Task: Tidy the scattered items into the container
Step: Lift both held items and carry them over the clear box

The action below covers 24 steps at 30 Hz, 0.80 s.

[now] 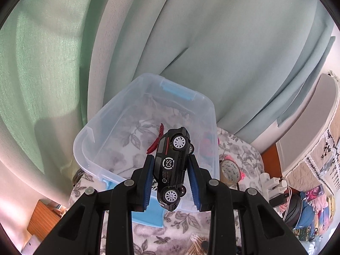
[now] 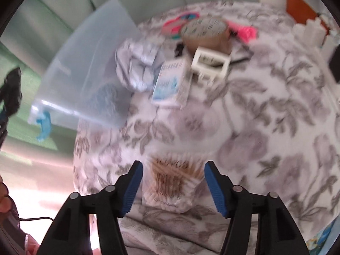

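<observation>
Two views. Left wrist: left hand-held gripper (image 1: 171, 170) clenched on toy car (image 1: 173, 165), held over clear bin (image 1: 106, 125) w/ red clip (image 1: 156, 141) inside. Right wrist, blurred: right hand-held gripper (image 2: 173, 186) released, pads either side of swab pack (image 2: 172, 182) on desk (image 2: 265, 116), not touching.

Soft daylight fills the room, glowing through the pale green curtain (image 1: 42, 68), where a dim shadow patch falls low on the folds. The left wrist view is sharp, and the glossy black toy car (image 1: 173, 165) looks crisp. The right wrist view smears with motion blur; the floral grey-and-white cloth (image 2: 244, 127) streaks. Both pictures bulge, with dark rounded corners.
</observation>
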{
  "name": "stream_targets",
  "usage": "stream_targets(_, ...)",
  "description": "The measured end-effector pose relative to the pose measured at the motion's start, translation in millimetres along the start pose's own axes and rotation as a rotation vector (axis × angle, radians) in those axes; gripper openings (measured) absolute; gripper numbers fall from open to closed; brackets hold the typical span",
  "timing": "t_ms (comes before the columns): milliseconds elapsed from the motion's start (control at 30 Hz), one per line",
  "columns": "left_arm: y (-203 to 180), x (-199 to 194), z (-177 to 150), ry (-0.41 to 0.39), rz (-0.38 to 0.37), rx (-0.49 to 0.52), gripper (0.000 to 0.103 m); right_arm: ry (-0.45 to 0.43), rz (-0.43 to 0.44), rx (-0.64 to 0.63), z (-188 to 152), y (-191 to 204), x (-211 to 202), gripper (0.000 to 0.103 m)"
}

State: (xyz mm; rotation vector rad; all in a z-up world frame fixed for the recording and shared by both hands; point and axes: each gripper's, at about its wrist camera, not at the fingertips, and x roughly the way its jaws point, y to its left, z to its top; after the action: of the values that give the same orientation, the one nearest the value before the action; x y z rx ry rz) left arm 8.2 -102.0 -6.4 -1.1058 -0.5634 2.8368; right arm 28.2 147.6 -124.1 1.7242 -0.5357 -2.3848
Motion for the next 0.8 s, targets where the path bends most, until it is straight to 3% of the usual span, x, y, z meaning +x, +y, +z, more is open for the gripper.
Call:
stream_targets(233, 8.9, 4.5, -5.3, 0.009, 0.001, -0.01, 0.032, 0.058, -0.079, -0.067, -4.7, 14.3, 25.4, 0.08)
stream_targets(433, 11.8, 5.3, -6.1, 0.013, -0.008, -0.014, 0.032, 0.077, -0.169, -0.106, -7.6, 19.3, 36.7, 0.08)
stream_targets(600, 15.8, 4.6, -6.1, 0.011, -0.016, -0.027, 0.032, 0.068, -0.19, -0.07, -5.8, 9.2, 27.2, 0.062)
stream_targets(800, 20.9, 3.2, -7.3, 0.008, -0.029, -0.043, 0.032, 0.052, -0.159, -0.036, -3.7, -2.5, 9.7, 0.053)
